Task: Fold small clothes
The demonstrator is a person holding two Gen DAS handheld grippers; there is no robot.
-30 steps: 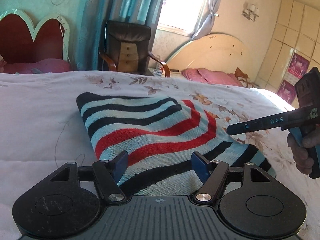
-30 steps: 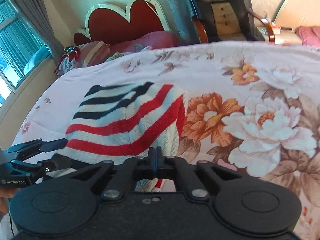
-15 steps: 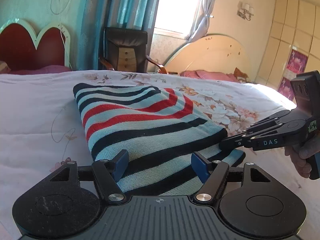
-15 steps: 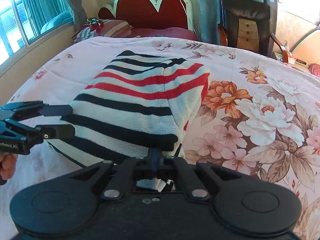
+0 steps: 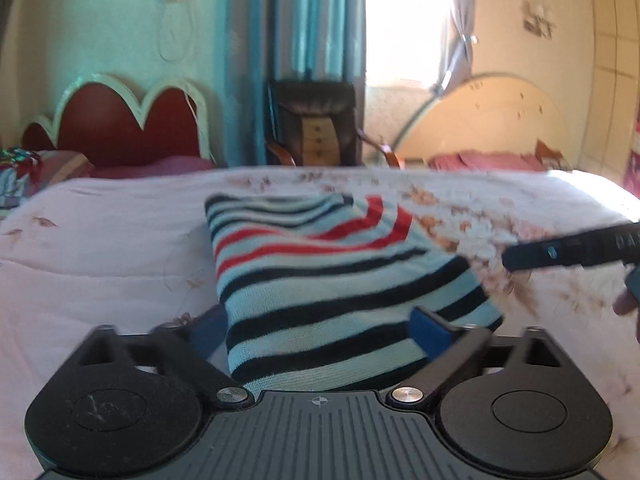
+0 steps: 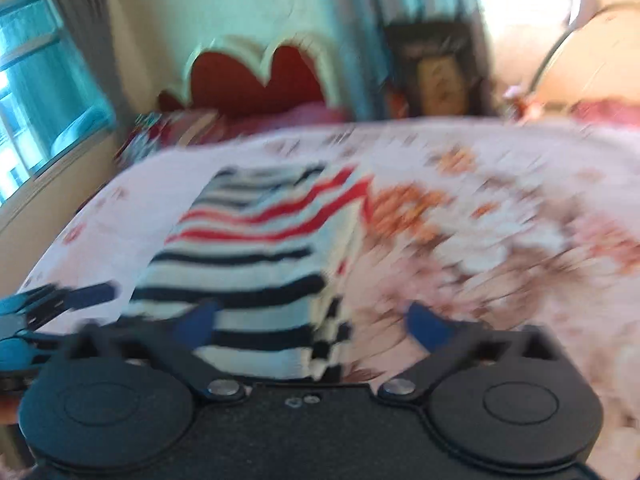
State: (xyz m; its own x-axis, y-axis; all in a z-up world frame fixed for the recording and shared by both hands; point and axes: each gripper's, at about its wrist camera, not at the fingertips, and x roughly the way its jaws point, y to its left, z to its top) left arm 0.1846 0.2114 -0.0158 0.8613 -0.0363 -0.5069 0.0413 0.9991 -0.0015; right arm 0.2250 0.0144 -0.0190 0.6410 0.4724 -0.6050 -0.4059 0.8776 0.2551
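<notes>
Garment: a folded striped sweater [image 5: 328, 292] in pale blue, black and red lies flat on the bed [image 5: 100, 248], at the centre of the left wrist view; its near edge reaches down to the camera body, its far end carries the red stripes.
Same garment, right wrist view: the striped sweater [image 6: 256, 264] sits centre-left, layered edges showing along its right side; this frame is smeared, so fine detail is hard to read.
Left tongs [image 5: 320, 330]: spread wide, jaws having just been opening; the sweater's near end lies between the two blue pads, which do not appear to press on it.
Right tongs [image 6: 316, 322]: spread wide, jaws having just been opening; the sweater's near right corner lies between the pads, the right pad standing clear over the bedspread.
Right tongs in the left wrist view [image 5: 568, 250]: a dark finger reaches in from the right edge, apart from the sweater's right side; part of a hand [image 5: 628, 304] shows below it at the frame edge.
Left tongs in the right wrist view [image 6: 56, 304]: blurred, at the lower left edge, just beside the sweater.
Bed: pink cover with a floral print towards the right.
Background: red scalloped headboard [image 5: 116, 124] upper left, dark armchair [image 5: 316, 120] at centre before teal curtains [image 5: 304, 24].
</notes>
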